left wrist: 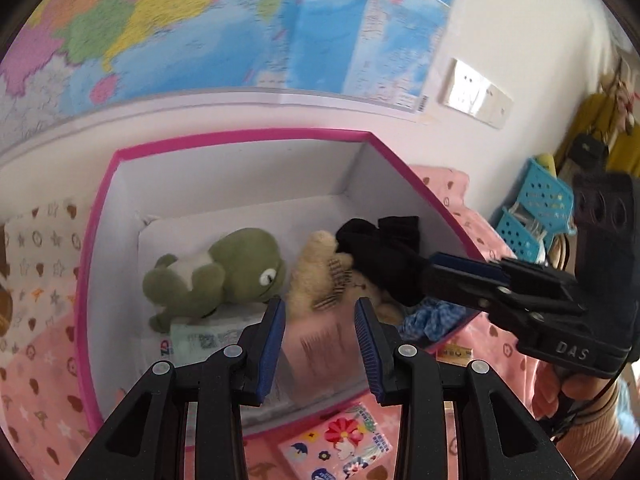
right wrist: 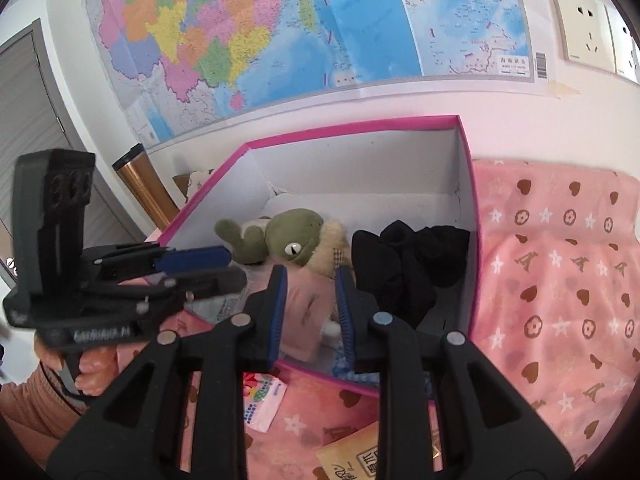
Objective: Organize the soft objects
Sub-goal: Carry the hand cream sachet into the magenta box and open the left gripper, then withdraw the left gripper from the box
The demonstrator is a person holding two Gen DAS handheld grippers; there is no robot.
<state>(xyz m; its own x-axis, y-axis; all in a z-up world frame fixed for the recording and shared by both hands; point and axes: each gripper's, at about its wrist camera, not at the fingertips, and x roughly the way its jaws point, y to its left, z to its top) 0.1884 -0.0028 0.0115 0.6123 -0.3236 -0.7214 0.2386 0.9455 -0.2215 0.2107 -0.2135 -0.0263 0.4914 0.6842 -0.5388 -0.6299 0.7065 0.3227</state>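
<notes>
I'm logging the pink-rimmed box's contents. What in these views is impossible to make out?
- Blue checked fabric: left wrist view, mostly under the black cloth and right gripper.
- Beige plush toy: right wrist view, behind the green frog plush.
- Pink packet print: blurred in both views.

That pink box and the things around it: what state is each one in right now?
Box: open, no lid on.
Frog: lying in the box.
Bear: in the box, beside the frog.
Black cloth: crumpled in the box corner.
Left gripper: jaws apart, holding nothing.
Right gripper: jaws apart, holding nothing.
Tissue pack: on the blanket, outside the box.
</notes>
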